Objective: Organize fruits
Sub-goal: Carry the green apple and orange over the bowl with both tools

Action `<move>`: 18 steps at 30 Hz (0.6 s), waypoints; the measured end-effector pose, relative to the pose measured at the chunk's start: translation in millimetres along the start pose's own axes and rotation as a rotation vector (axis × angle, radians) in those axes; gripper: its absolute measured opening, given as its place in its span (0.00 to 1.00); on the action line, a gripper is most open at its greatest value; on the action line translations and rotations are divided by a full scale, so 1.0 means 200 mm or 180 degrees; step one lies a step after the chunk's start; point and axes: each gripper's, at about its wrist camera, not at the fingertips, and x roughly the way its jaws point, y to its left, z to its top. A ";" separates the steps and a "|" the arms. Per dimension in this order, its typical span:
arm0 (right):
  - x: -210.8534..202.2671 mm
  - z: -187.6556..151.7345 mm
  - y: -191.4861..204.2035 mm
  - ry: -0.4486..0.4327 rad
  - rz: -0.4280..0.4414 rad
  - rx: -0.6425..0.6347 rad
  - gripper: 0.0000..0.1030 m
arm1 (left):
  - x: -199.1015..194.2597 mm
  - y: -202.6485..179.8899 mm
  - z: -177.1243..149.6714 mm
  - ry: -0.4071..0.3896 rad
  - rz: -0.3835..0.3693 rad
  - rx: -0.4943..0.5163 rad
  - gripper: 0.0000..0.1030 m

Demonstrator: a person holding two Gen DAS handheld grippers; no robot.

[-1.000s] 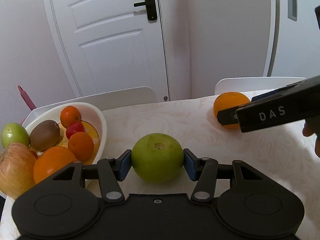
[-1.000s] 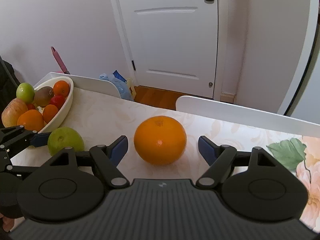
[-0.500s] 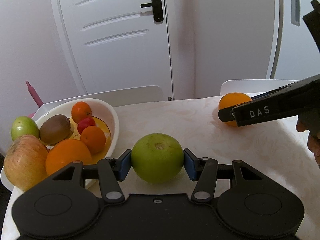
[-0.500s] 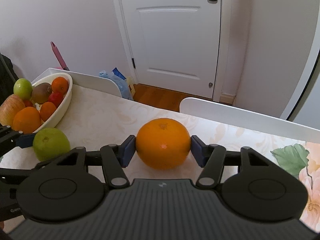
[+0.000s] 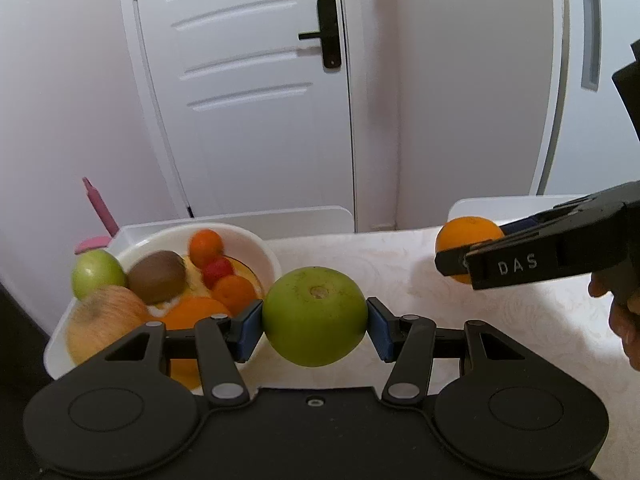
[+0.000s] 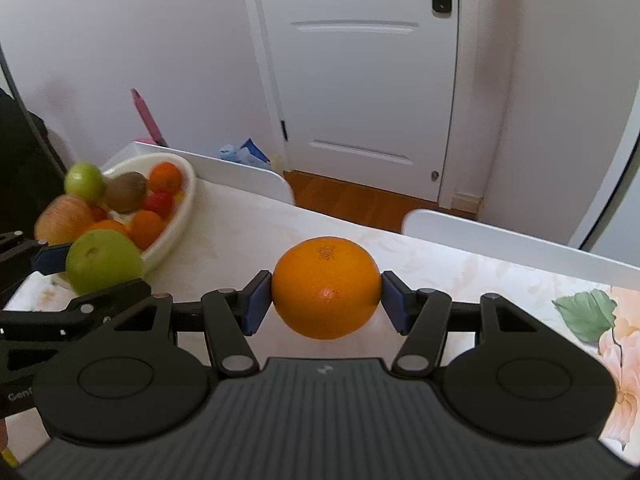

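My left gripper [image 5: 315, 326] is shut on a big green fruit [image 5: 315, 317] and holds it above the table, just right of the white fruit bowl [image 5: 256, 246]. The bowl holds an apple [image 5: 105, 322], a kiwi [image 5: 157, 277], a green apple [image 5: 97, 274], oranges and small red fruit. My right gripper [image 6: 326, 300] is shut on a large orange [image 6: 326, 286] and holds it above the table. The orange also shows in the left wrist view [image 5: 466, 236], the green fruit in the right wrist view [image 6: 102, 260].
The table [image 6: 480, 272] has a cream patterned cloth with a flower print at the right. White chair backs [image 6: 500, 236] stand along the far edge. A white door [image 5: 248, 80] is behind. A pink object [image 5: 98, 208] stands behind the bowl.
My right gripper has shut on the orange and lifted it. My left gripper has lifted the green fruit and moved it toward the bowl.
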 end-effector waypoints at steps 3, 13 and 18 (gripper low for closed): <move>-0.04 0.03 0.07 -0.0025 0.0032 0.0000 0.72 | -0.05 0.05 0.03 -0.0041 0.0010 -0.0003 0.57; -0.11 0.12 0.31 -0.0091 0.0088 0.0102 0.72 | -0.17 0.30 0.11 -0.0151 0.0081 0.0051 0.57; -0.10 0.17 0.41 -0.0118 0.0078 0.0128 0.72 | -0.16 0.42 0.16 -0.0178 0.0093 0.0121 0.57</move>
